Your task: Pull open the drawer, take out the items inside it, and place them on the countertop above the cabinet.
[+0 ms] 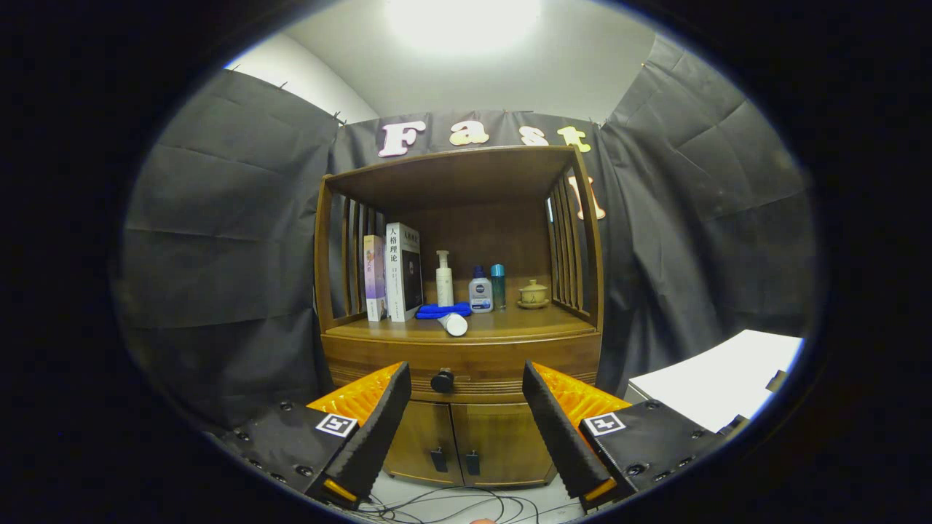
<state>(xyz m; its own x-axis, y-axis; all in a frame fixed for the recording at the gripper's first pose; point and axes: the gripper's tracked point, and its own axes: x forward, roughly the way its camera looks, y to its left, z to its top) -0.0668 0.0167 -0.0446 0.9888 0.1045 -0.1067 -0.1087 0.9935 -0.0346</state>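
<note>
Nearest to me, the claw (466, 429) hangs spread wide, its two ribbed, wedge-shaped fingers (378, 429) holding nothing. Loose cables (444, 502) trail over the pale floor below them. Beyond the fingers I see the wooden cabinet (460, 407), glossy brown, with two lower doors (470, 444). Its drawer (462, 364) is closed, and the round dark knob (442, 380) sits between the fingers but well apart from them. On the desk (510, 324) above lies a white cylinder (454, 324) on its side, touching a folded blue cloth (442, 311). Behind stand two upright books (397, 273), a slim pump bottle (443, 279), a squat bottle (480, 290), a teal canister (498, 285) and a small lidded ceramic cup (533, 293).
</note>
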